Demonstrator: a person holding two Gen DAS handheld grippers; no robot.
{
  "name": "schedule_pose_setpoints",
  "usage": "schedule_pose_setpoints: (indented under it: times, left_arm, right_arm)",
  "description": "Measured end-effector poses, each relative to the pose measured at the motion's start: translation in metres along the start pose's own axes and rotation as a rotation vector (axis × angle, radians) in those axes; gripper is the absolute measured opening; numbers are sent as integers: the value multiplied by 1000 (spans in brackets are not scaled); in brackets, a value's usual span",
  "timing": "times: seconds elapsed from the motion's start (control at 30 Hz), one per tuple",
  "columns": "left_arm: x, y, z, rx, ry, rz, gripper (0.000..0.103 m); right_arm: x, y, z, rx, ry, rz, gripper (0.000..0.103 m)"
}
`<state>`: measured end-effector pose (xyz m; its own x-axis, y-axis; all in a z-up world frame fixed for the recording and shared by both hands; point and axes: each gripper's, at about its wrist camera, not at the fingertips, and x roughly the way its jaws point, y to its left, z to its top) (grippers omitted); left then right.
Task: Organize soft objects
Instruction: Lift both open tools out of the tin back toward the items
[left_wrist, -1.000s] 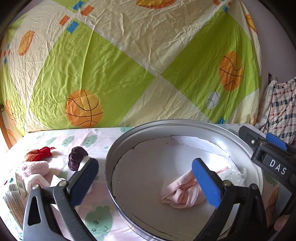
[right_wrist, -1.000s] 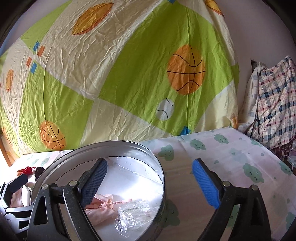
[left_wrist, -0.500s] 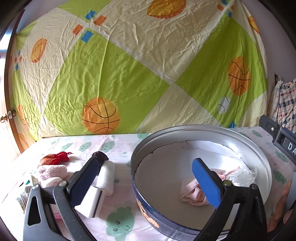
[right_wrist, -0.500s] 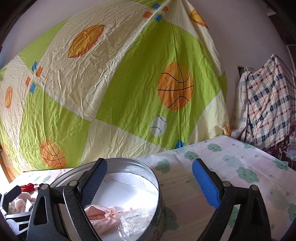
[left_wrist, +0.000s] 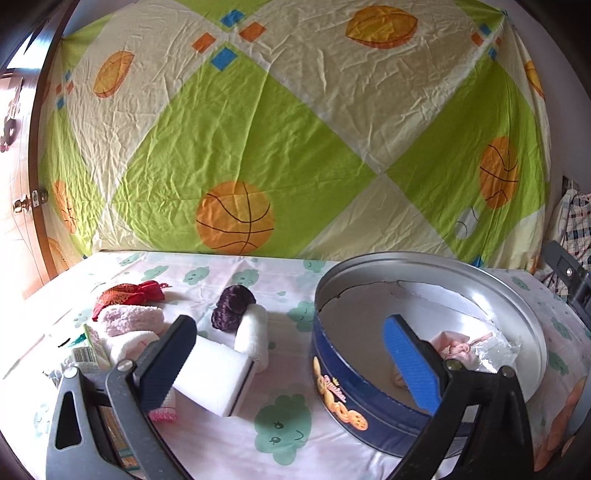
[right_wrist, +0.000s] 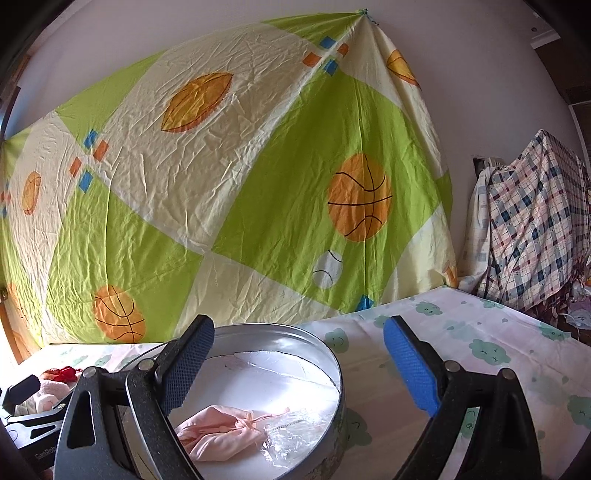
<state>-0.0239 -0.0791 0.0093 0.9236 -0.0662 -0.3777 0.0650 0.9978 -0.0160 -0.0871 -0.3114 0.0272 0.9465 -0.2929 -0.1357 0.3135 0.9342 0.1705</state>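
1. Tongs first: the left tongs (left_wrist: 291, 354) and the right tongs (right_wrist: 299, 363) are both spread apart and grasp nothing.
2. Inside the round blue metal tin (left_wrist: 369, 413) lies only a soft pink cloth pouch (right_wrist: 218, 435) with a clear plastic wrapper (right_wrist: 291, 435); little is done, I judge.
3. Left on the cloud-printed sheet (left_wrist: 280, 424): a white foam block (left_wrist: 214, 380), a white towel roll (left_wrist: 253, 332), a dark purple yarn ball (left_wrist: 232, 306), a fluffy pink cloth (left_wrist: 133, 319), a red cloth pouch (left_wrist: 127, 293).
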Motion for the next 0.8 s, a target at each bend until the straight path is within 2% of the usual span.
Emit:
schedule_pose_setpoints:
  times: [0.3,0.43,0.8]
  left_arm:
    - [-1,22,-3,-46,26,21,103]
    - [-1,32,-5,-68,47,34,103]
    - [-6,68,-12,-132,93,74,103]
  right_arm:
    - [-20,15,-4,-10,-30,-5,95]
    - [-23,20,-7,9,-17,3,95]
    - [-36,63,-16,-33,3,84,95]
